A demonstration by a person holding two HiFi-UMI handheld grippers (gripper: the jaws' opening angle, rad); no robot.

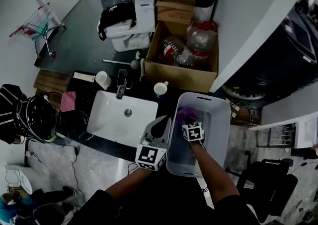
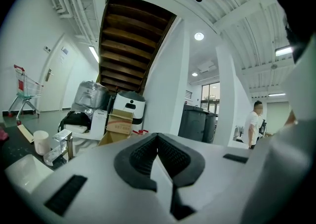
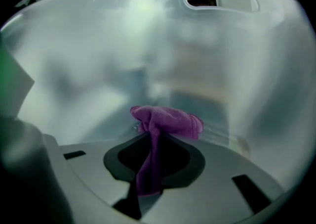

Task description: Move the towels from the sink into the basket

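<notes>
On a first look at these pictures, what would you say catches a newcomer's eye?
The purple towel stands out most: it is pinched in the jaws of the right gripper, low inside the white basket at the right of the counter. Next comes the white sink left of the basket, with no towel in it. The left gripper is between the two, its jaws together on nothing.

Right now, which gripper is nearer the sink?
Left. The left gripper hovers at the sink's right edge, beside the basket. The right gripper is farther right, inside the basket, holding the purple towel.
</notes>
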